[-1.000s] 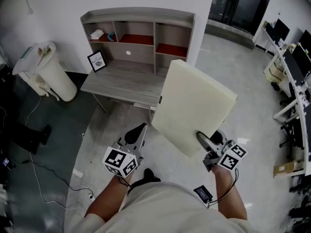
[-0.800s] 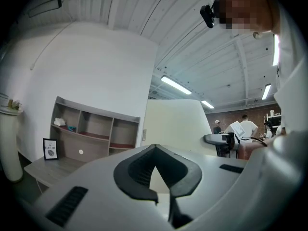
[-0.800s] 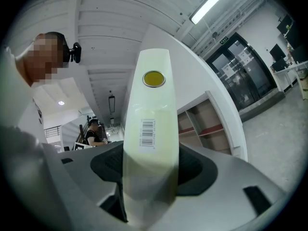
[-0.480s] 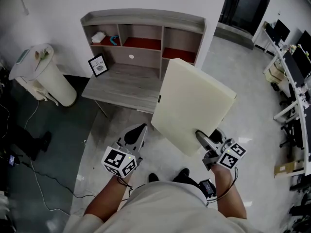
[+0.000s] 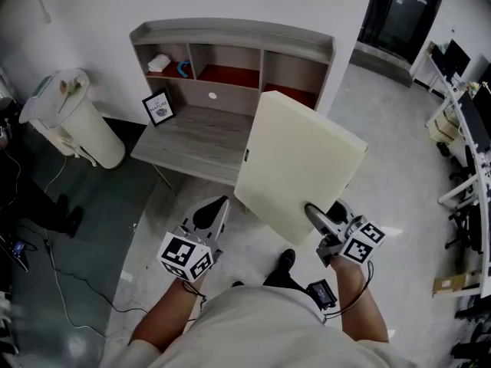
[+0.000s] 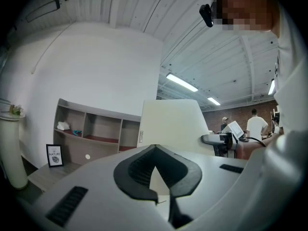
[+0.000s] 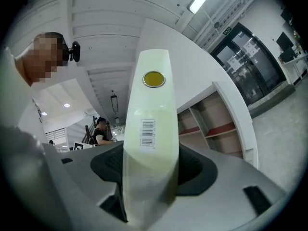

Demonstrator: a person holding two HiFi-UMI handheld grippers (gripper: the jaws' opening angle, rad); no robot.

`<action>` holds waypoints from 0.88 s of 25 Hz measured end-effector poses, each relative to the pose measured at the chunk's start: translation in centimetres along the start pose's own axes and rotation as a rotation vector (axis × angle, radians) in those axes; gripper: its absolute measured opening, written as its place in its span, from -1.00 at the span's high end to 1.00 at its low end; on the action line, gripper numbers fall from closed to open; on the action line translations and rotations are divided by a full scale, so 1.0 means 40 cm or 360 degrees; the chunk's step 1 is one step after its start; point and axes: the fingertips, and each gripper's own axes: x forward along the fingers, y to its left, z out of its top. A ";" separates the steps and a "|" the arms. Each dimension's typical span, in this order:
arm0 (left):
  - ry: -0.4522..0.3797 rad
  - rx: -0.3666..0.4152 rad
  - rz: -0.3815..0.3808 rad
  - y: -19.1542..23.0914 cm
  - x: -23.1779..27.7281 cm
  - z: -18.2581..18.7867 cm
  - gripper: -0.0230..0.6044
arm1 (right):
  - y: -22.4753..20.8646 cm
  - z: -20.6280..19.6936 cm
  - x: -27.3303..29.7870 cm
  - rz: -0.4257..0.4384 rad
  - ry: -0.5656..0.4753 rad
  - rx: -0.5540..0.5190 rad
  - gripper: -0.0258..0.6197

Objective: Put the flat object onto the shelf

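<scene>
A large cream flat panel (image 5: 295, 167) is held tilted in the air, with my right gripper (image 5: 321, 222) shut on its lower corner. In the right gripper view the panel (image 7: 151, 129) stands edge-on between the jaws, showing a barcode and a yellow dot. The grey wooden shelf unit (image 5: 230, 33) with several cubbies sits on a desk (image 5: 192, 140) against the wall ahead; the panel hides its right end. My left gripper (image 5: 211, 215) hangs low at the left, shut and empty, apart from the panel. From the left gripper (image 6: 154, 153) the panel (image 6: 173, 124) shows just right of the shelf (image 6: 91, 129).
A white bin (image 5: 73, 121) stands left of the desk. A small framed picture (image 5: 159, 107) leans on the desk, and small items (image 5: 159, 62) lie in the left cubby. Cables (image 5: 46, 244) trail on the floor at left. Office desks (image 5: 468, 129) line the right.
The view has shifted towards the shelf, which sits a little lower and to the right in the frame. The right gripper's hold on the panel is unchanged, and the left gripper stays shut.
</scene>
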 end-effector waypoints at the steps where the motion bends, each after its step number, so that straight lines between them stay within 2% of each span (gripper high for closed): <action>1: -0.0002 0.0007 0.0007 0.002 0.022 0.003 0.89 | -0.019 0.009 0.010 0.0015 0.0005 0.0000 0.02; 13: -0.0017 0.0008 0.0108 -0.017 0.365 0.027 0.89 | -0.311 0.209 0.062 0.0167 0.0045 -0.0021 0.02; 22: -0.0052 0.0082 0.0154 -0.043 0.551 0.057 0.89 | -0.460 0.356 0.049 0.0245 0.0046 -0.0153 0.02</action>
